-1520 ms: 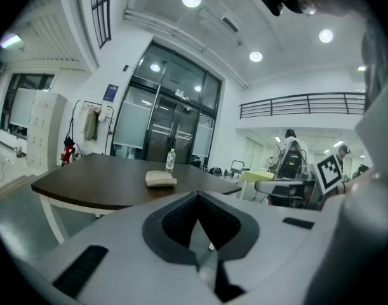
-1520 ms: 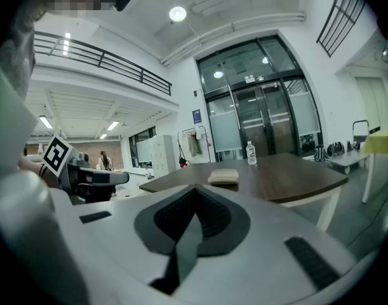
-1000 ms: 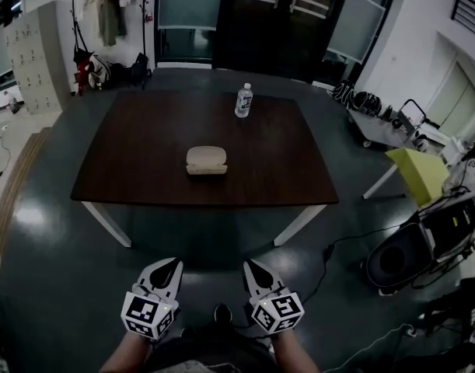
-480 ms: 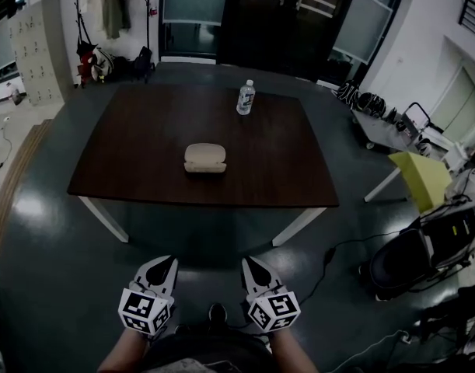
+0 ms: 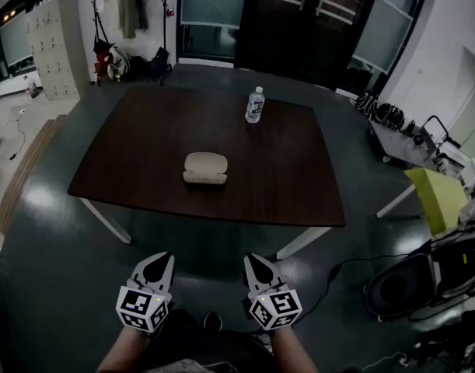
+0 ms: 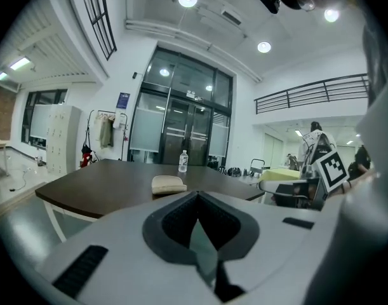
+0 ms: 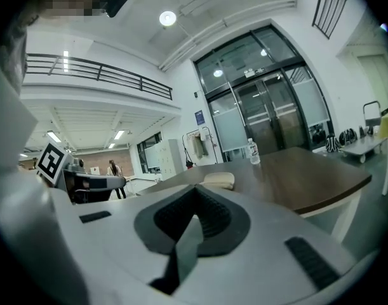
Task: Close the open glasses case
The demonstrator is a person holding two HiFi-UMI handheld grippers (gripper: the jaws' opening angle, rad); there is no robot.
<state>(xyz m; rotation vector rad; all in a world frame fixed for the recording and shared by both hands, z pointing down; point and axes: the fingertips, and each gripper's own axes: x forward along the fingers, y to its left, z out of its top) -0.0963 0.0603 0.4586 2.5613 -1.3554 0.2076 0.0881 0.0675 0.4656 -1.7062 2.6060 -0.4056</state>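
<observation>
A beige glasses case (image 5: pixel 205 168) lies near the middle of the dark brown table (image 5: pixel 136 150), its lid slightly raised along the front. The left gripper view shows the case (image 6: pixel 169 183) ahead beyond the jaw tips, and the case (image 7: pixel 219 180) also appears in the right gripper view. My left gripper (image 5: pixel 161 259) and right gripper (image 5: pixel 253 262) hang side by side low over the floor, well short of the table's near edge. Both are shut with nothing between their jaws. The same shut left gripper (image 6: pixel 197 197) and right gripper (image 7: pixel 195 199) fill their own views.
A water bottle (image 5: pixel 255 105) stands at the table's far side. A yellow chair (image 5: pixel 438 196), a black bin (image 5: pixel 399 287) and cables crowd the right. A coat rack (image 5: pixel 132 10) and lockers (image 5: pixel 66 45) stand at the back left. Dark glossy floor separates me from the table.
The head view has shifted: the table and case sit slightly lower and further right in the picture. Both grippers stay shut and low, almost where they were.
</observation>
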